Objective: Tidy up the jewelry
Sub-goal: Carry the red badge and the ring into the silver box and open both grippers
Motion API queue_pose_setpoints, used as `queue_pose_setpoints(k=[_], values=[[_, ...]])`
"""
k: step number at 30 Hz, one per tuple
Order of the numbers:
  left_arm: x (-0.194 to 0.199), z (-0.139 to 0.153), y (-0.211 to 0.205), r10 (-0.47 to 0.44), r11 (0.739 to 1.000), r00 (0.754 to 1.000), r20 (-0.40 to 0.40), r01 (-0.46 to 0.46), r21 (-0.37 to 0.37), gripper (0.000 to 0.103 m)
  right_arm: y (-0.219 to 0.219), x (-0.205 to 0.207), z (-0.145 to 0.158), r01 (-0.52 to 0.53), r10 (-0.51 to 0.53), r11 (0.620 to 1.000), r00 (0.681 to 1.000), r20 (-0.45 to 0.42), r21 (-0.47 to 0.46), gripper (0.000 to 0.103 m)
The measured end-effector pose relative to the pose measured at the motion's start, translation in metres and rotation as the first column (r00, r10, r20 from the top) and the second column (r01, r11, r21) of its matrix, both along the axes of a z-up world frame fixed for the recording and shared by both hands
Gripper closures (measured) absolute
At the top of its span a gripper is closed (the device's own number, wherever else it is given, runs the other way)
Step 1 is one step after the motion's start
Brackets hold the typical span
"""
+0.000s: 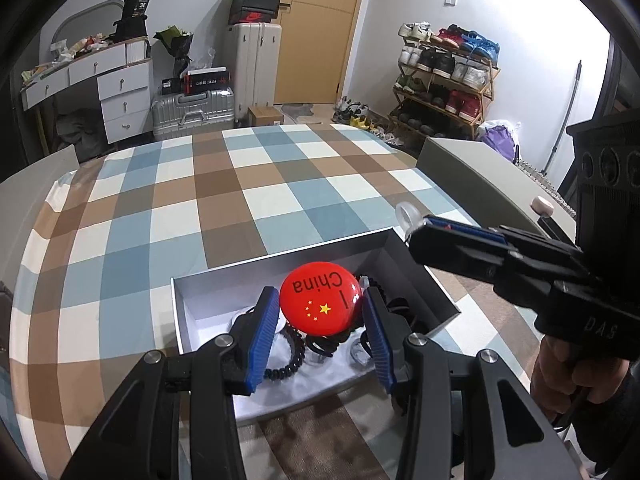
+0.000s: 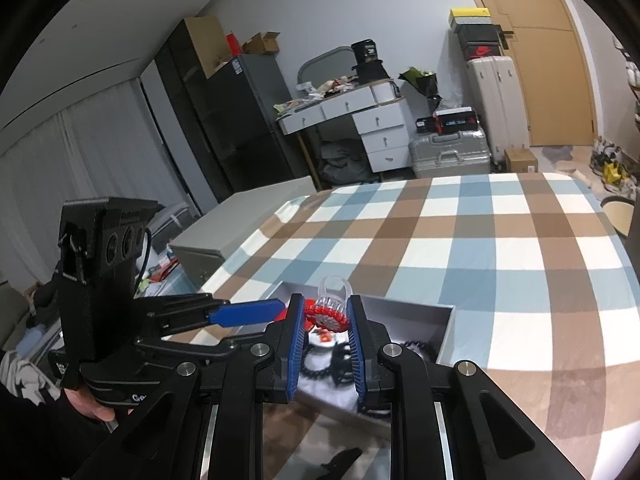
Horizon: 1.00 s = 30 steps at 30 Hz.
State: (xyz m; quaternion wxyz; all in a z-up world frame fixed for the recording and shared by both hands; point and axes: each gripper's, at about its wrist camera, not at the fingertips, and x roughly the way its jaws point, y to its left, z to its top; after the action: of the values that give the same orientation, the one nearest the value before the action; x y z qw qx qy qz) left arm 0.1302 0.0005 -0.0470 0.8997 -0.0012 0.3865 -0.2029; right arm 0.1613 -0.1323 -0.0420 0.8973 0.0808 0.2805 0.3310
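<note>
From the left wrist, the left claw (image 1: 320, 316) is clamped on a glossy red round badge (image 1: 320, 300), domed and smooth, printed "China" with yellow stars, held directly over the open grey box (image 1: 280, 260) on the checked cloth surface (image 1: 240, 184). Beneath the claw lie coiled black hair ties (image 1: 288, 356), springy and ribbed. Up and to its right, the right claw (image 1: 424, 226) reaches in, a clear plastic loop at its tip. From the right wrist, the right claw (image 2: 326, 316) grips a toy ring (image 2: 329, 308), with a red beaded disc and clear band pointing upward, just above the box's near corner (image 2: 444, 332). Both pieces hang above the box; the drop looks straight down, the left claw nearer its middle.
</note>
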Motion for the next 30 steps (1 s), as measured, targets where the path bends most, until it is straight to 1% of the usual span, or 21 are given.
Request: queue_pose_setpoints(k=[6,14,22,24,25,26,27,28,29,30], values=[[0.006,-0.007,0.003,0.007,1.0,1.0,-0.021,-0.007,0.007,0.066,-0.001,0.013,-0.008,0.011,-0.011,1.0,0.999,-0.032,-0.003,0.083],[0.01,-0.016,0.004,0.005,1.0,0.999,-0.047,-0.005,0.012,0.066,0.002,0.02,-0.022,0.008,-0.009,0.999,0.998,-0.058,-0.031,0.083],[0.01,-0.016,0.003,0.004,1.0,0.999,-0.037,-0.004,0.009,0.066,0.001,0.026,-0.028,0.021,-0.023,0.999,0.996,-0.09,-0.027,0.081],[0.009,-0.016,0.0,-0.002,1.0,0.999,-0.035,0.003,0.029,0.065,0.0,0.027,-0.029,0.025,-0.027,0.999,0.995,-0.098,-0.02,0.079],[0.008,-0.016,-0.003,0.003,0.998,1.0,-0.028,-0.001,0.056,0.06,-0.001,0.028,-0.029,0.027,-0.029,0.999,0.994,-0.102,-0.017,0.074],[0.007,-0.016,-0.005,0.009,0.996,1.0,-0.016,-0.008,0.085,0.05,-0.003,0.028,-0.028,0.032,-0.033,0.999,0.994,-0.103,-0.012,0.068],[0.005,-0.016,-0.006,0.014,0.995,1.0,-0.002,-0.014,0.103,0.047,-0.003,0.027,-0.028,0.037,-0.038,0.999,0.994,-0.101,-0.009,0.052],[0.004,-0.015,-0.006,0.017,0.993,1.0,0.011,-0.018,0.113,0.042,-0.005,0.025,-0.027,0.047,-0.047,0.999,0.994,-0.095,-0.003,0.043],[0.002,-0.014,-0.006,0.019,0.993,1.0,0.018,-0.021,0.115,0.036,-0.007,0.023,-0.025,0.053,-0.053,0.999,0.995,-0.086,0.004,0.042],[0.0,-0.013,-0.006,0.018,0.994,1.0,0.017,-0.019,0.111,0.033,-0.009,0.02,-0.023,0.054,-0.053,0.998,0.996,-0.078,0.01,0.042]])
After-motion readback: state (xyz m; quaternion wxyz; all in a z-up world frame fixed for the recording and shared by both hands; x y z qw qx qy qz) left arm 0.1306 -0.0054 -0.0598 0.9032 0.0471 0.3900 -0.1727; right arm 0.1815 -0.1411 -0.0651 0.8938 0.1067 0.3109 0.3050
